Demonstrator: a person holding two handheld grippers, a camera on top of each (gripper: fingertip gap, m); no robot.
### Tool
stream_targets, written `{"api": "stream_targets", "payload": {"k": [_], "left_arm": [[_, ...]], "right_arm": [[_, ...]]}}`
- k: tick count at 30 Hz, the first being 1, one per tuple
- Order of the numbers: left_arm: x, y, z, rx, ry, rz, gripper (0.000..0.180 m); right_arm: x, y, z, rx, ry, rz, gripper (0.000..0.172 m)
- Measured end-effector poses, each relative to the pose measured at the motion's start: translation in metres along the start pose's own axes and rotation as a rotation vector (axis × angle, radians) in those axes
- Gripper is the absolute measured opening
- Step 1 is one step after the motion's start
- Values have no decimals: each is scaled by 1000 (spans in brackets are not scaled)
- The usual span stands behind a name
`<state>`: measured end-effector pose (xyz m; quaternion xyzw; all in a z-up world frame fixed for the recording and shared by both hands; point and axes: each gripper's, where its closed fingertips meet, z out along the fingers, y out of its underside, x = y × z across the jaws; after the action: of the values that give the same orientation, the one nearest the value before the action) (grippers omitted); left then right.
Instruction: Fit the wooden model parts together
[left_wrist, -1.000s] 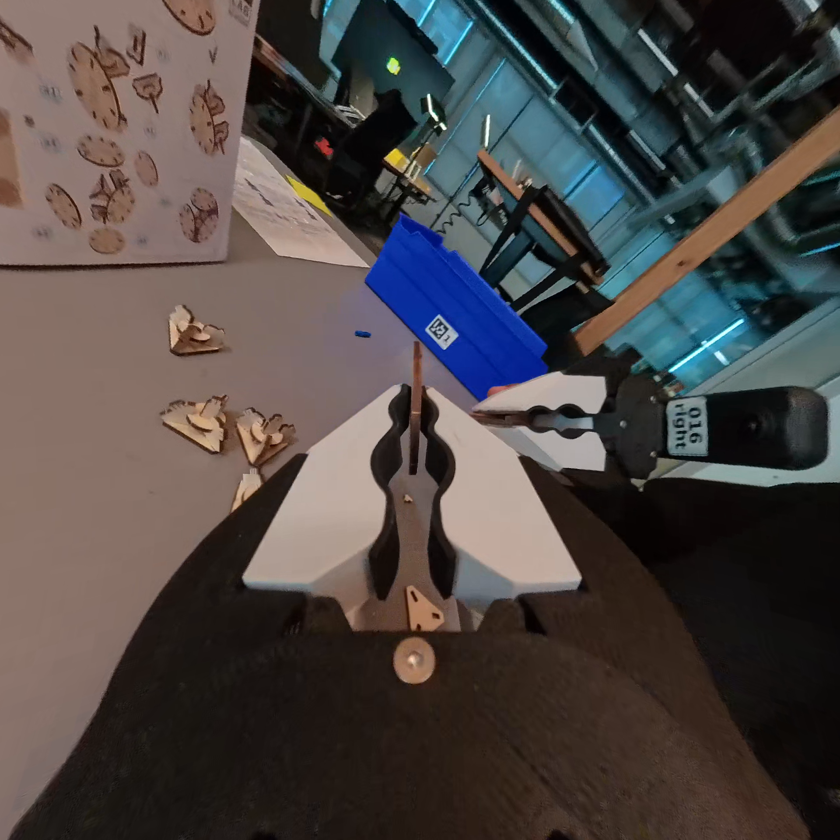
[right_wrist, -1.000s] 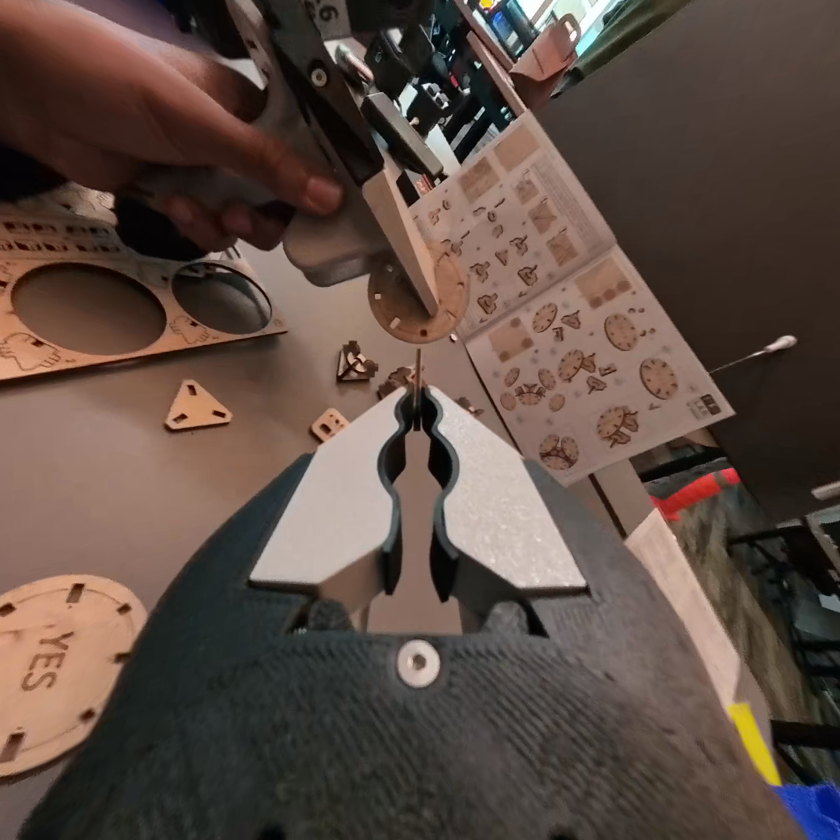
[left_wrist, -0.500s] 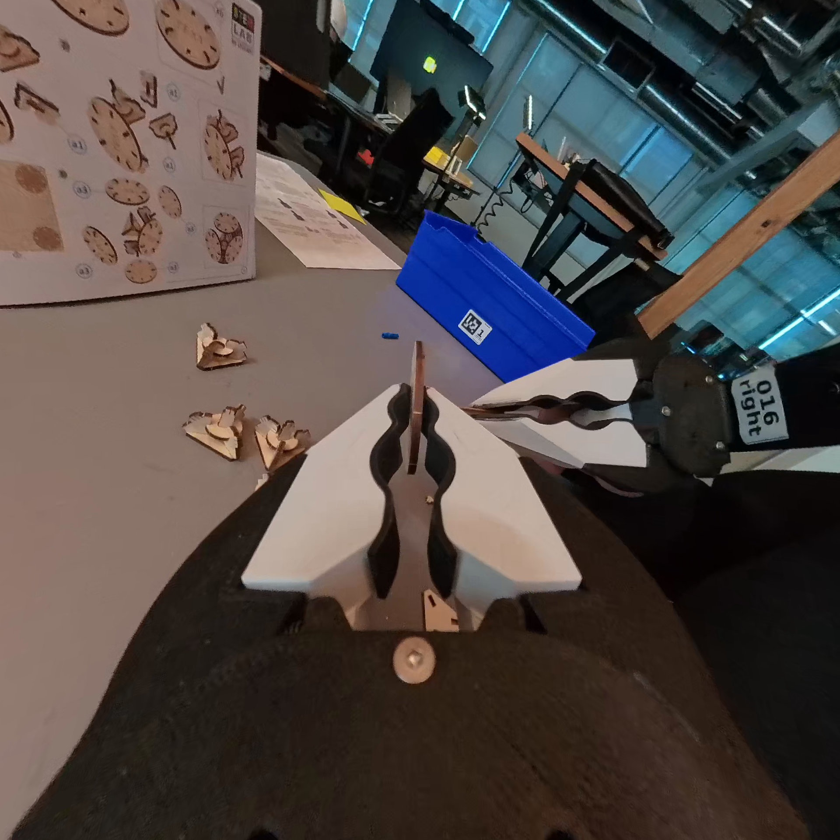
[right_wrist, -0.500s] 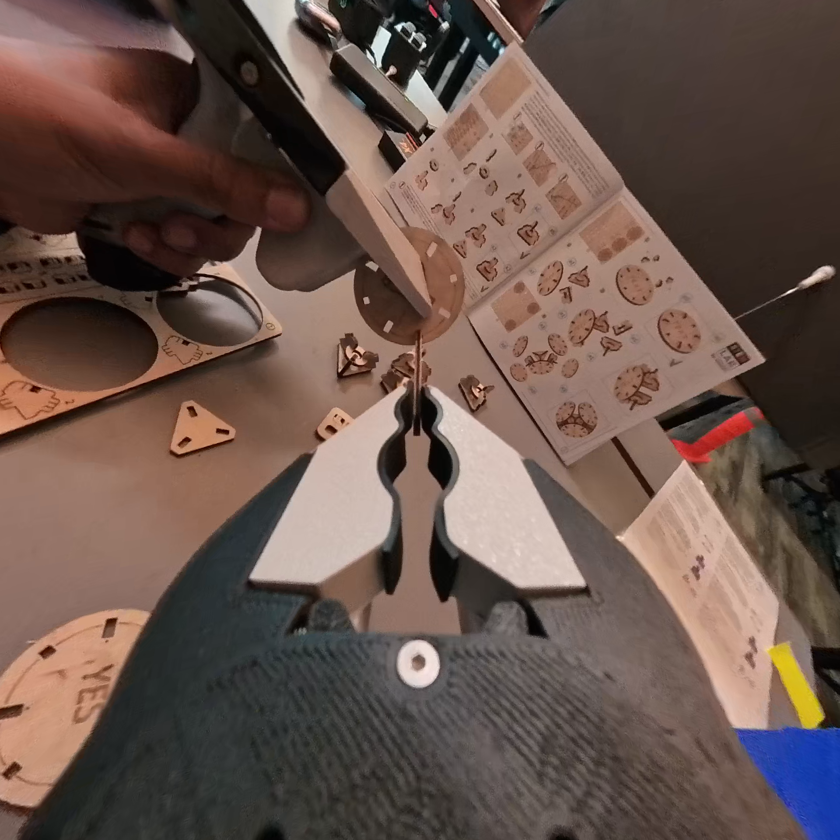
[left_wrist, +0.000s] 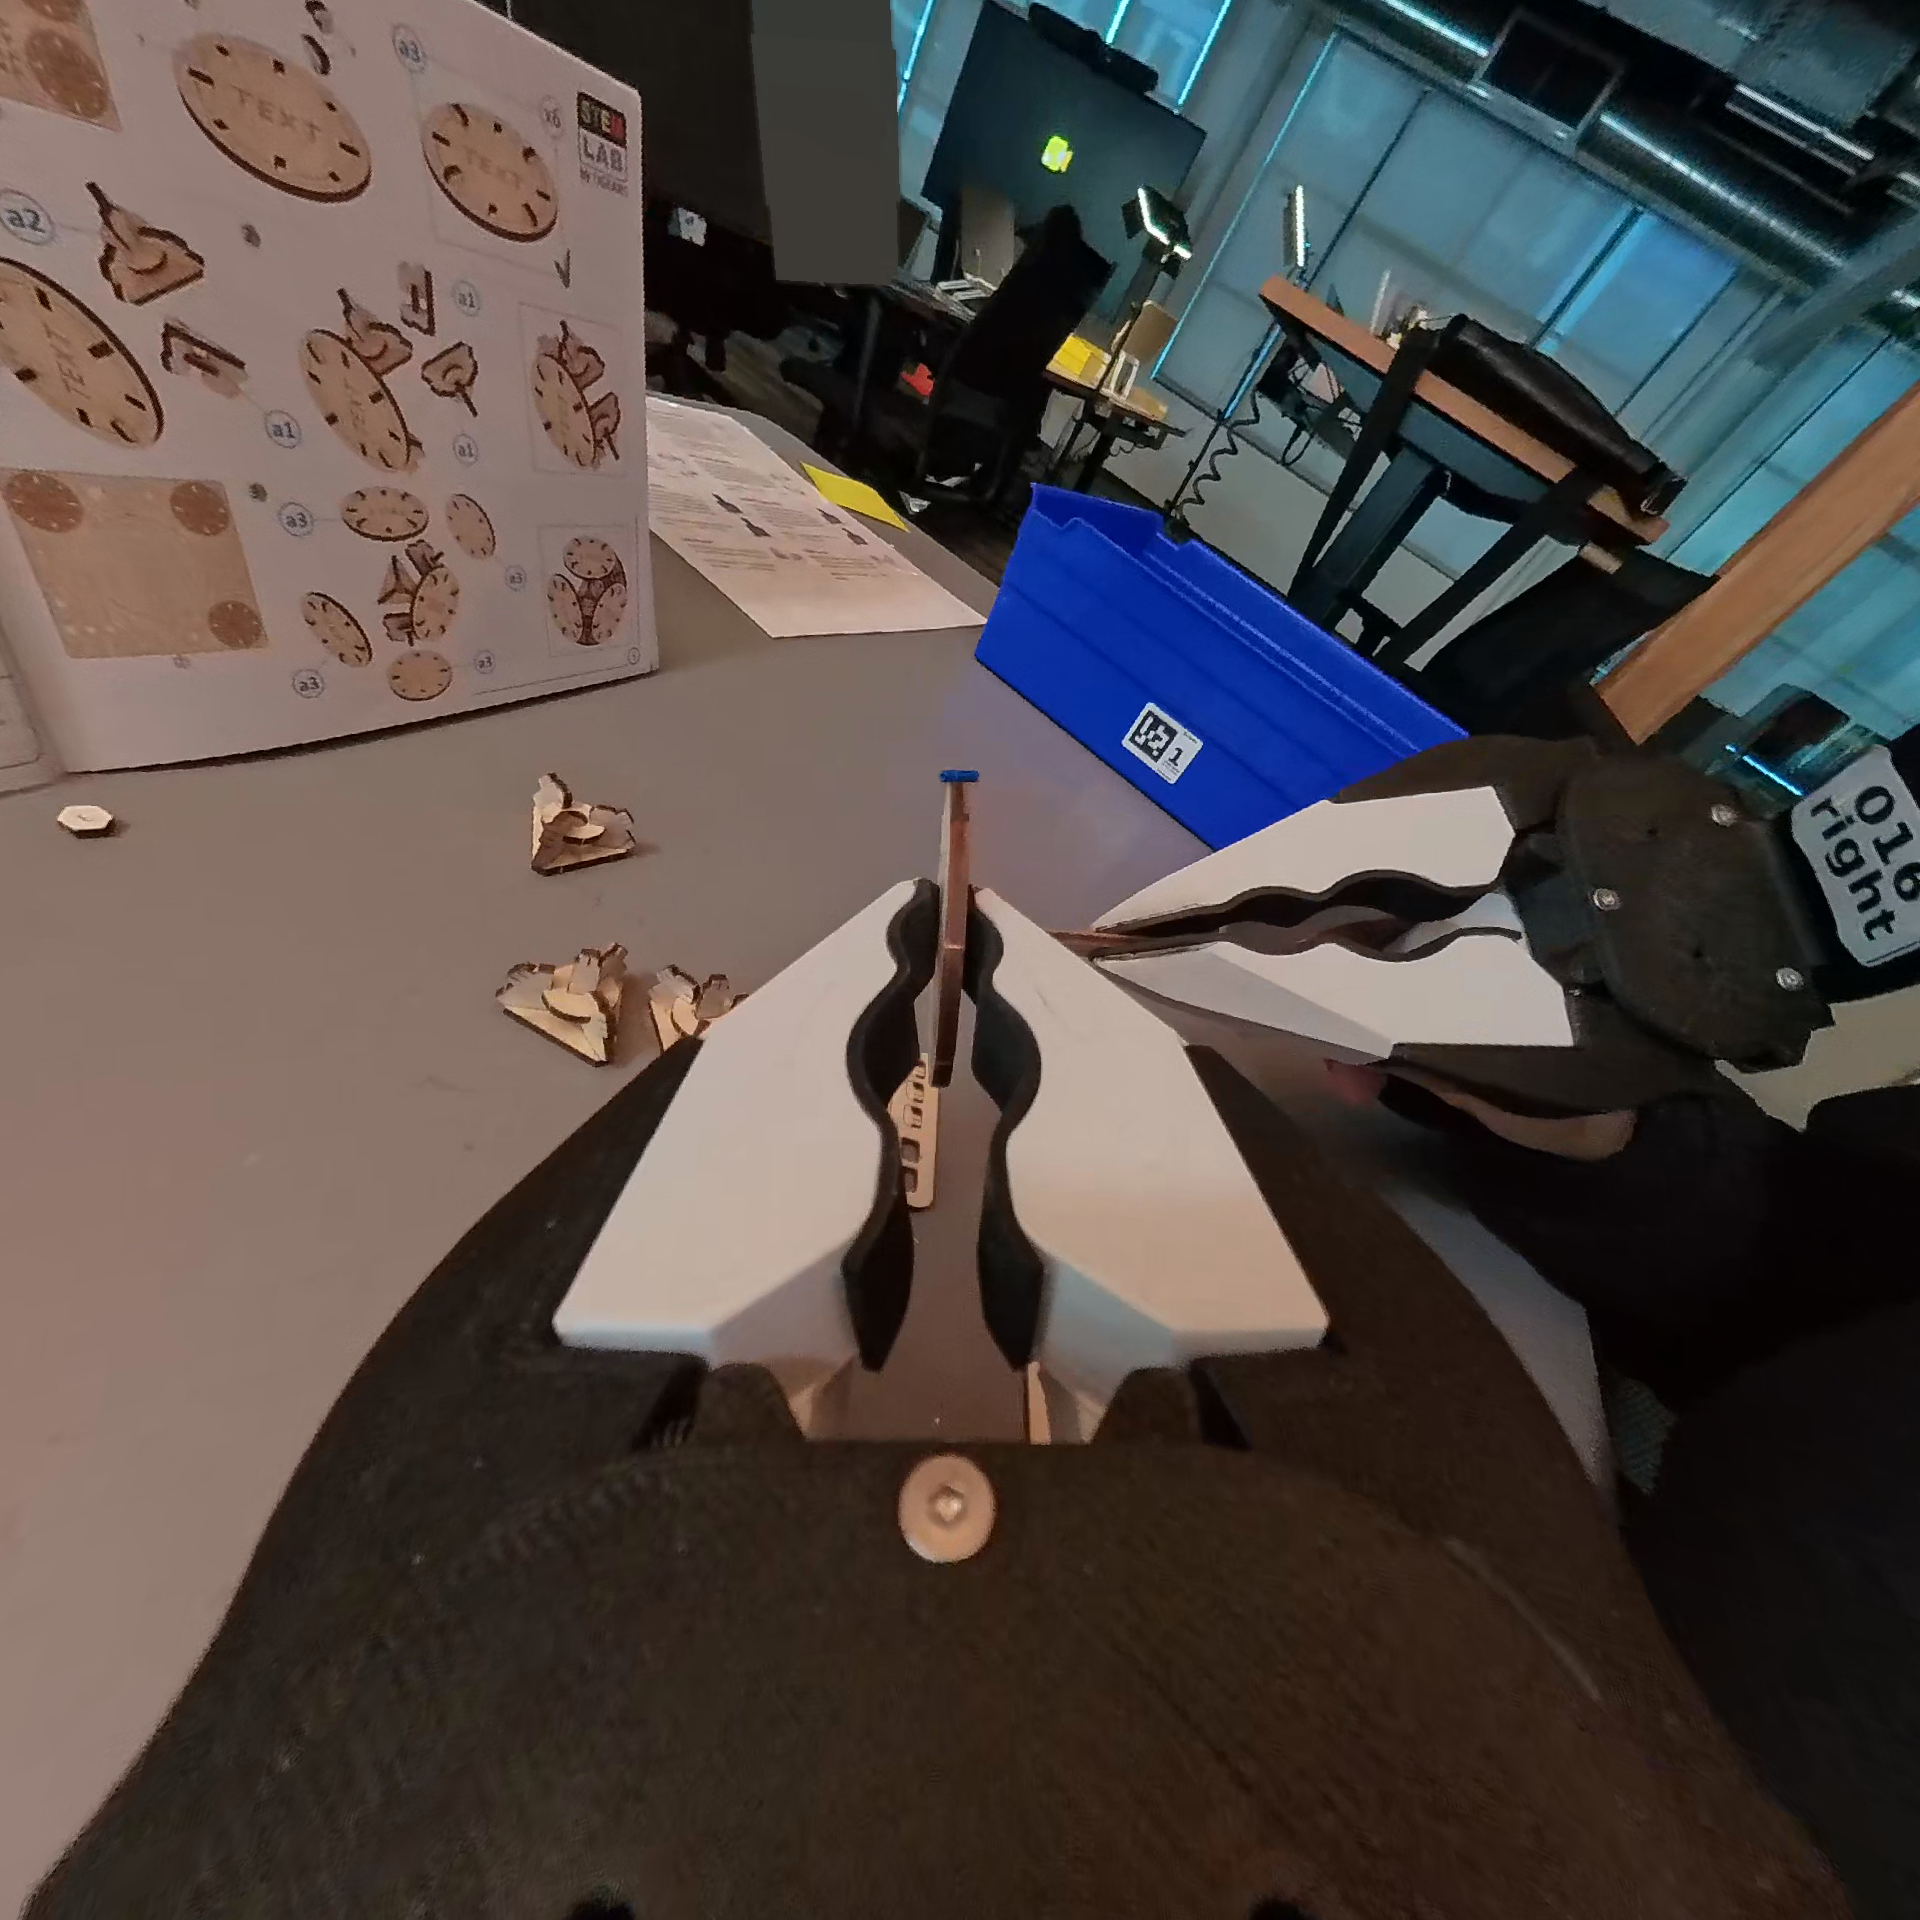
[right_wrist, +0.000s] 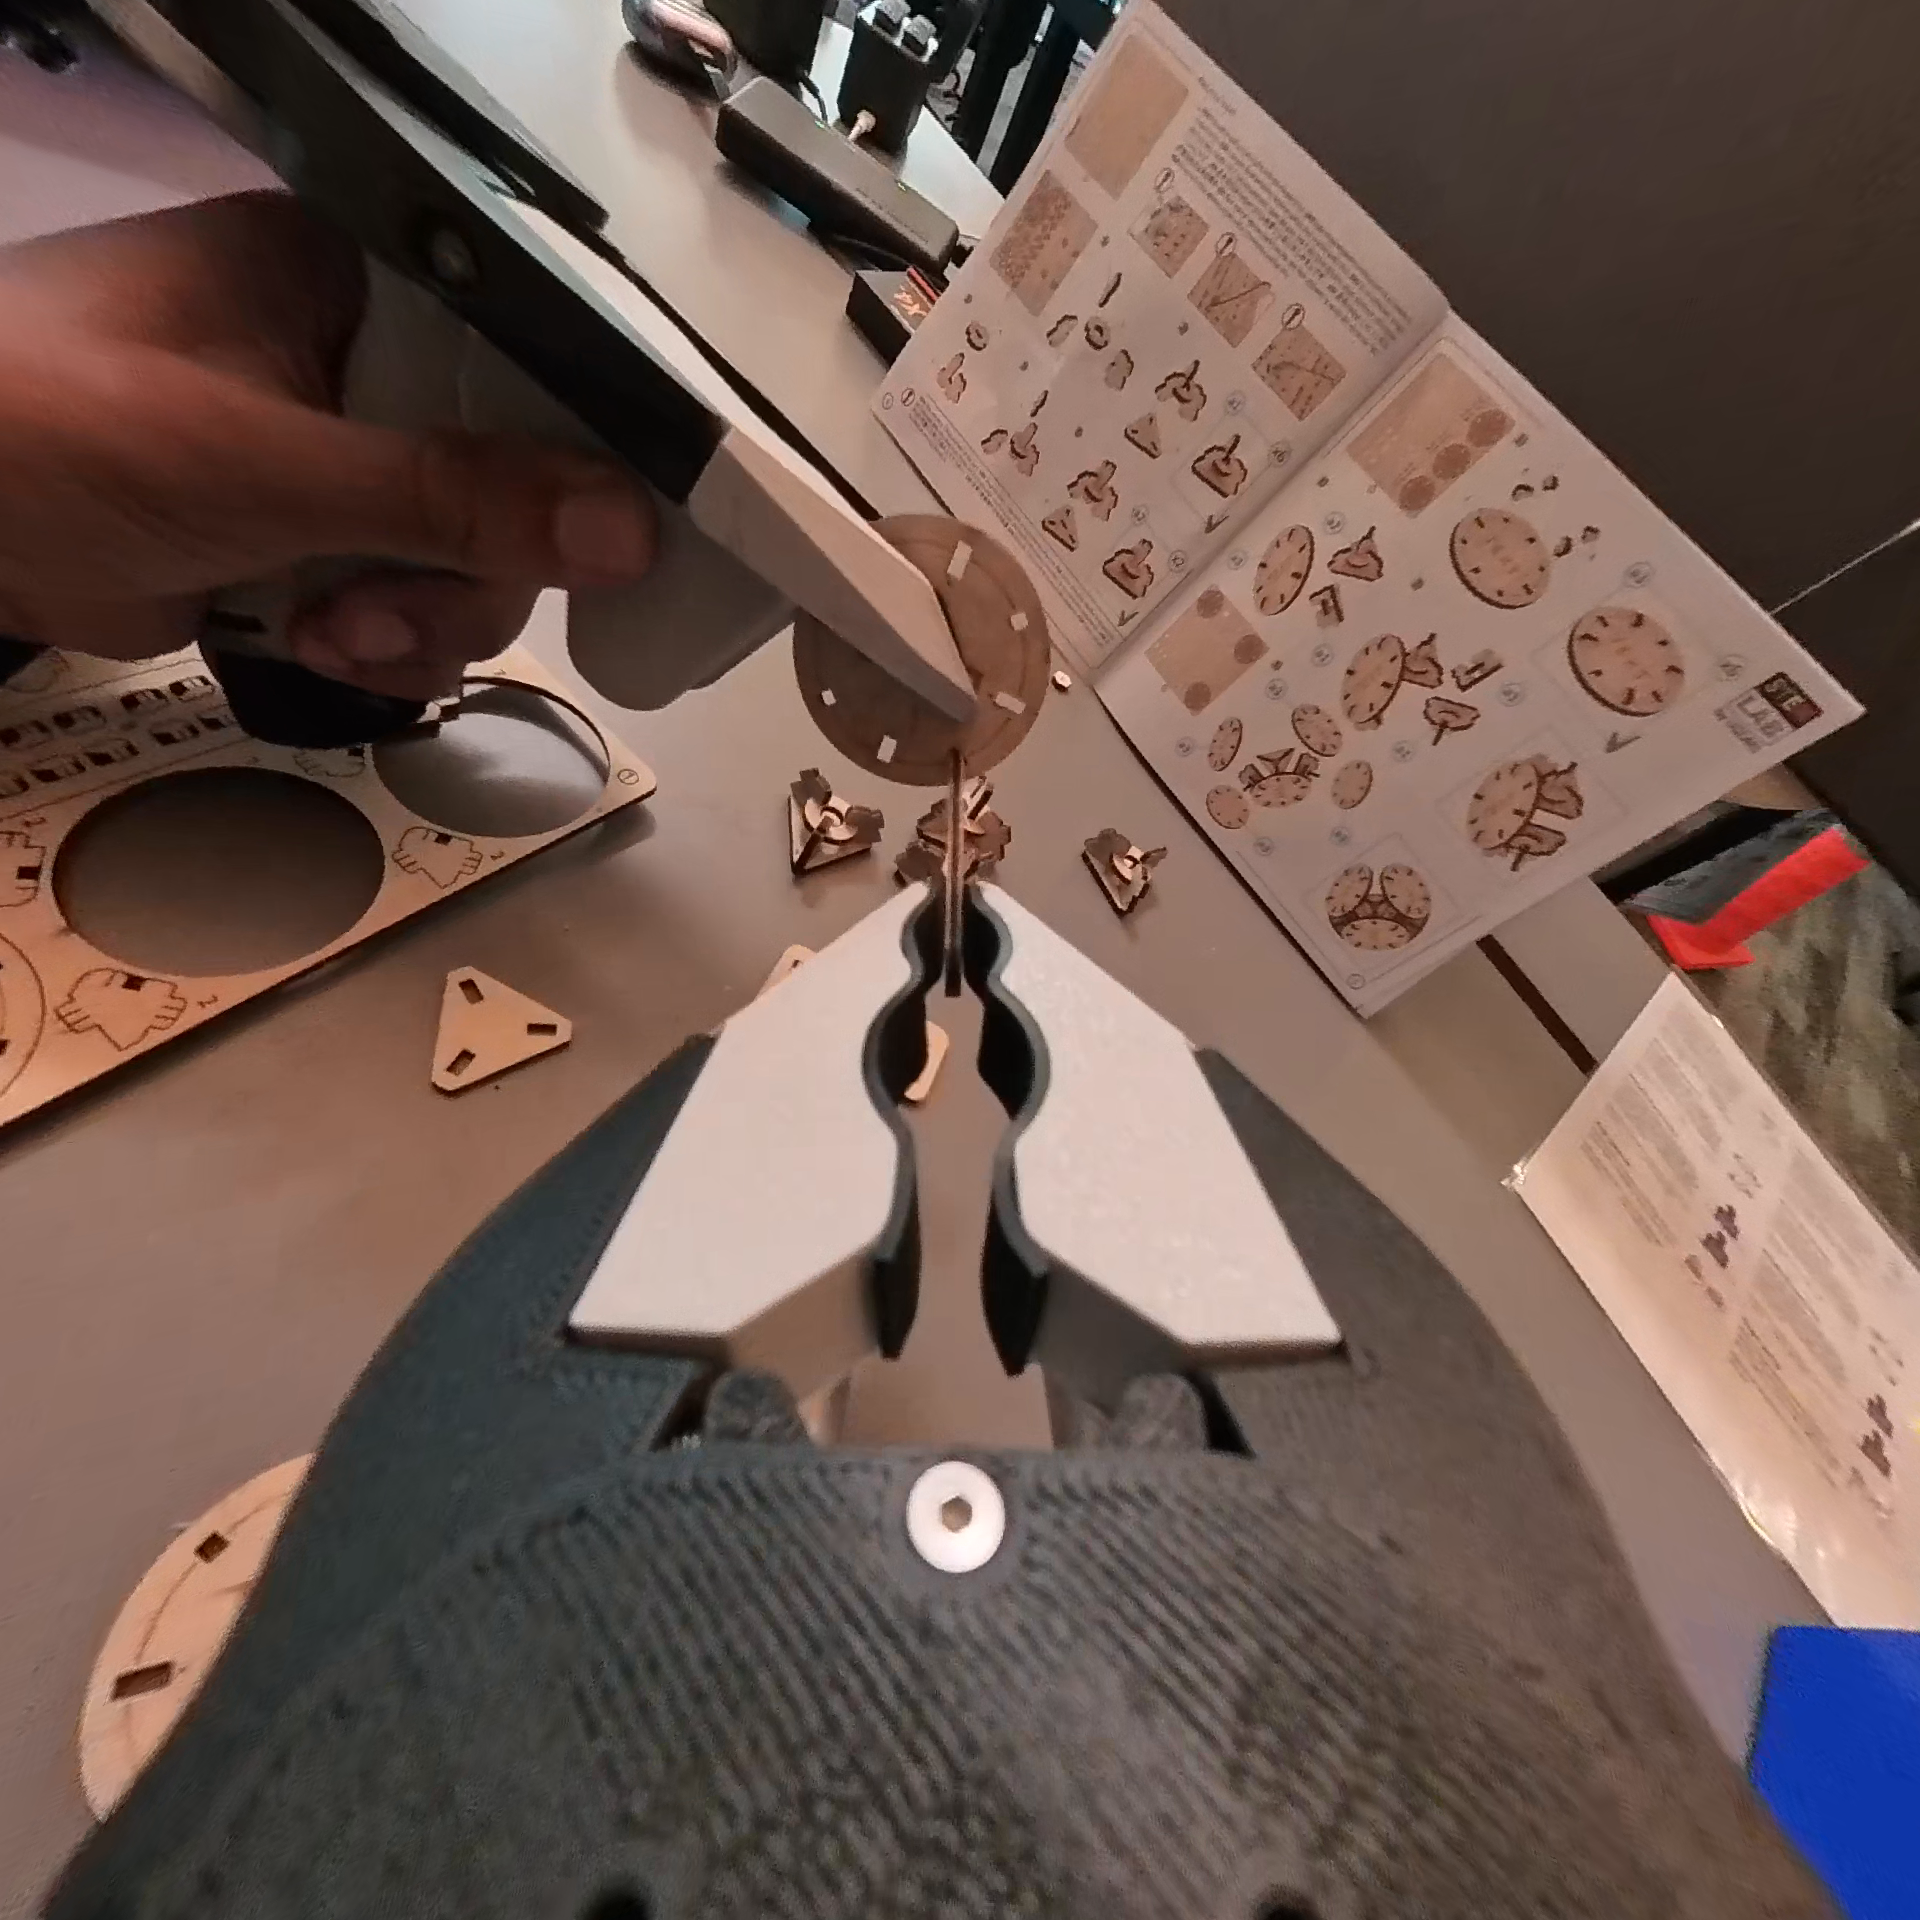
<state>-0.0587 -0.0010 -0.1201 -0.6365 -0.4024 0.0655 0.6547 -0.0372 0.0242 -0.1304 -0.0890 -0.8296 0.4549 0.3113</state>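
Currently the left gripper (left_wrist: 951, 914) has its jaws clamped on a round wooden disc (right_wrist: 920, 649), seen edge-on at frame centre in its own view. The right gripper (right_wrist: 948, 904) has its jaws clamped on a thin flat wooden piece (right_wrist: 952, 831), whose far end meets the disc's lower rim. Both are raised above the grey table (left_wrist: 260, 1039). Small assembled wooden parts (left_wrist: 566, 997) lie at centre left, an open instruction booklet (right_wrist: 1403, 582) at upper right, and a blue bin (left_wrist: 1195, 665) right of centre.
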Motion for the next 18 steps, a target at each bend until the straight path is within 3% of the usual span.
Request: {"api": "stream_targets", "payload": {"k": [10,18], "left_arm": [[-1,2,1,-12,-16,18,0],[-1,3,2,-17,-28,45,0]], "right_arm": [[-1,6,3,-71,112,-243,1],[-1,6,2,-86,119,-252,1]]}}
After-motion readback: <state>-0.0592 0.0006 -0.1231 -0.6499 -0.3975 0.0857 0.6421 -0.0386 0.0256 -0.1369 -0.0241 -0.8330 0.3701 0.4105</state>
